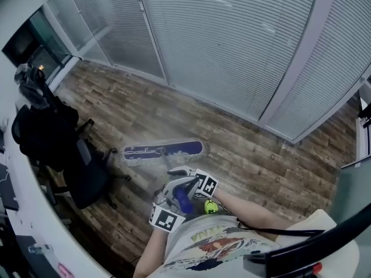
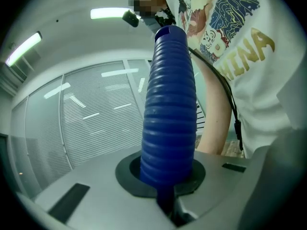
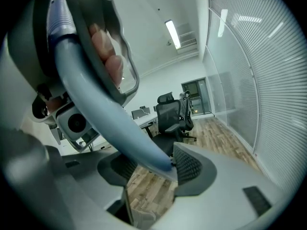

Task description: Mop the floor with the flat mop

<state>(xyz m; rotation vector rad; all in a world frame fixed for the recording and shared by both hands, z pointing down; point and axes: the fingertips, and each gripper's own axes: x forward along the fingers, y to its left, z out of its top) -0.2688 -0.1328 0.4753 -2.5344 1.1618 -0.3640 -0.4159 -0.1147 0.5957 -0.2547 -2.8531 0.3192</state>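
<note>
The flat mop's blue head (image 1: 163, 151) lies on the wooden floor (image 1: 249, 155), a little ahead of my body. Its pole rises toward me and ends in a ribbed blue grip (image 2: 169, 109). My left gripper (image 2: 165, 195) is shut on that grip, close to the person's white printed shirt (image 2: 249, 56). In the head view the left gripper (image 1: 174, 204) sits nearest my body and the right gripper (image 1: 181, 181) just beyond it. The right gripper (image 3: 148, 169) stands open around the pale blue pole (image 3: 110, 123), which leans on one pad (image 3: 184, 166) only.
A black office chair (image 1: 87, 175) with dark clothing piled beside it (image 1: 40, 126) stands at the left, next to a white desk (image 1: 14, 172). A glass partition with blinds (image 1: 232, 51) runs across the far side of the floor.
</note>
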